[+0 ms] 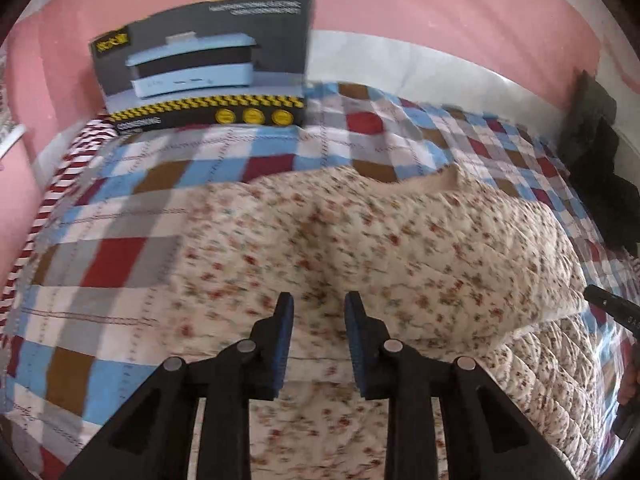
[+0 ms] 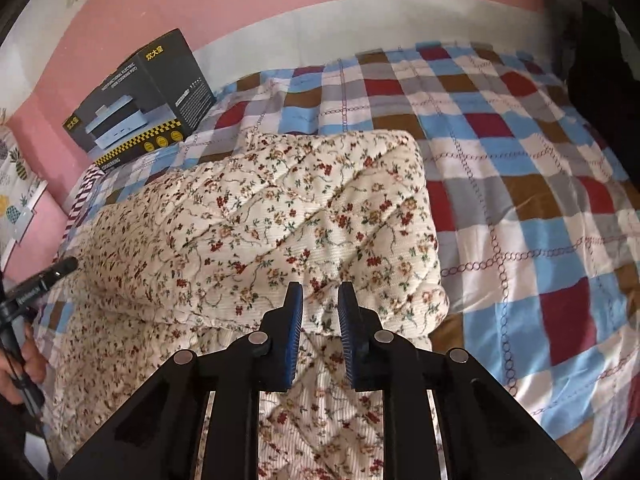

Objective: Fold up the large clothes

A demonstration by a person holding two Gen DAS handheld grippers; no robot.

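A cream quilted garment with a small floral print (image 1: 360, 248) lies folded on a checked bedspread (image 1: 120, 248). It also shows in the right wrist view (image 2: 280, 216), with one layer folded over another. My left gripper (image 1: 319, 304) hovers over the garment's near part, jaws apart with nothing between them. My right gripper (image 2: 320, 294) hovers over the garment's near right corner, jaws apart and empty. The left gripper's body shows at the left edge of the right wrist view (image 2: 44, 276), and the right gripper's body at the right edge of the left wrist view (image 1: 612, 304).
A dark appliance box (image 1: 204, 64) stands at the bed's far left by the pink wall (image 1: 440, 0); it also shows in the right wrist view (image 2: 140, 96). Dark clothing (image 1: 596, 152) lies at the bed's right edge. A red-and-white striped fabric (image 1: 76, 156) lies at the left.
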